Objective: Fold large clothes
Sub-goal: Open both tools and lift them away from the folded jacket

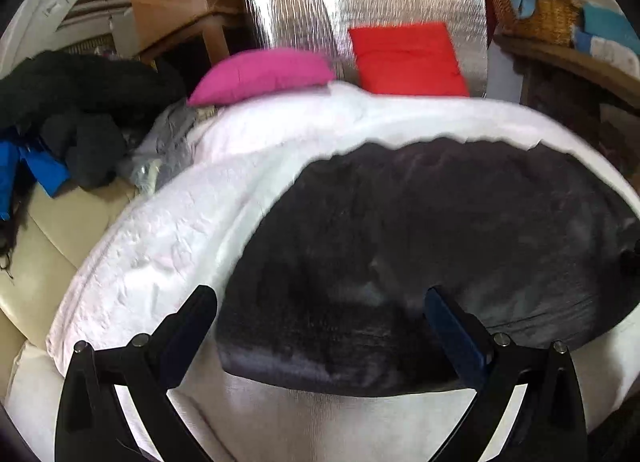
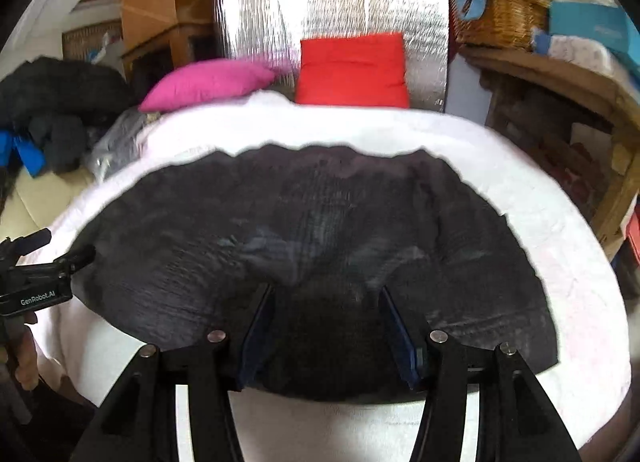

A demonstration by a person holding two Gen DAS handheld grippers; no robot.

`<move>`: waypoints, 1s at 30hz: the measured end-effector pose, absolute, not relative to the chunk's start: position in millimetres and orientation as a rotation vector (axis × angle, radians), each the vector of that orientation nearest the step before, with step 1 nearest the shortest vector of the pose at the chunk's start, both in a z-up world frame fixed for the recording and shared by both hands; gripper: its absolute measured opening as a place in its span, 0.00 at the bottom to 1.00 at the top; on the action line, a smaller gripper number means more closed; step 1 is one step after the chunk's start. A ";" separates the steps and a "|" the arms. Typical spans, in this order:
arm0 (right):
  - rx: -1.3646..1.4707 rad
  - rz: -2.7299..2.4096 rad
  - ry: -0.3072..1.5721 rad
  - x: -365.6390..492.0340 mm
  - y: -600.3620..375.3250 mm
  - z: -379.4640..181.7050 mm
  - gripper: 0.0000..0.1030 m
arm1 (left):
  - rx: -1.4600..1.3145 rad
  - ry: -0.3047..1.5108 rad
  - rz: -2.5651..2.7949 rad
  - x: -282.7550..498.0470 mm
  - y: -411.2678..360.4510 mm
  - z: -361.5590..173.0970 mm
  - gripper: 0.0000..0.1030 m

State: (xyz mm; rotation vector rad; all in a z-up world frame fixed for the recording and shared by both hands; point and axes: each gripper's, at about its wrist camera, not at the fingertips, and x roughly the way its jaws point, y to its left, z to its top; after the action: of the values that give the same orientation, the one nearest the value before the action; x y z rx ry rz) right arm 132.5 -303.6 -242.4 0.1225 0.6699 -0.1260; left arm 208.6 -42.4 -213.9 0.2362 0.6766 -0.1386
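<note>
A white quilt (image 2: 520, 189) covers the bed, and the dark garment (image 2: 312, 229) lies spread flat across it (red cushion (image 2: 352, 69) behind). The left gripper (image 1: 320, 298) hovers over the garment's near edge, jaws wide apart; the right gripper (image 2: 326, 294) has its jaws parted around dark cloth

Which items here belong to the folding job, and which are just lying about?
Job:
dark garment
white cover
left gripper
right gripper

Lying about:
pink cushion
red cushion
wicker basket
dark clothes pile
</note>
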 end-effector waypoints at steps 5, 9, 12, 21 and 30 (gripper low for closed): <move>0.217 -0.117 0.573 101.9 -303.0 -211.1 0.70 | 0.198 0.612 -0.155 179.8 -40.5 -168.9 1.00; 0.240 -0.123 0.533 83.4 -301.5 -178.9 0.72 | 0.191 0.551 -0.146 156.2 -38.6 -133.5 1.00; 0.213 -0.140 0.507 68.7 -295.4 -154.1 0.72 | 0.168 0.502 -0.146 134.8 -34.2 -101.3 1.00; 0.155 -0.166 0.468 9.9 -274.5 -85.9 0.73 | 0.151 0.384 -0.159 82.3 -27.9 -31.7 1.00; 0.129 -0.177 0.406 -48.1 -251.7 -34.2 0.74 | 0.150 0.317 -0.167 19.4 -28.4 10.5 1.00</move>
State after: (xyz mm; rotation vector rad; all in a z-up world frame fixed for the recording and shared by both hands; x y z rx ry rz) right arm -48.1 -251.7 -34.2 0.1286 0.4062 -0.1772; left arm 19.4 -28.4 10.5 0.1503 0.3166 -0.1673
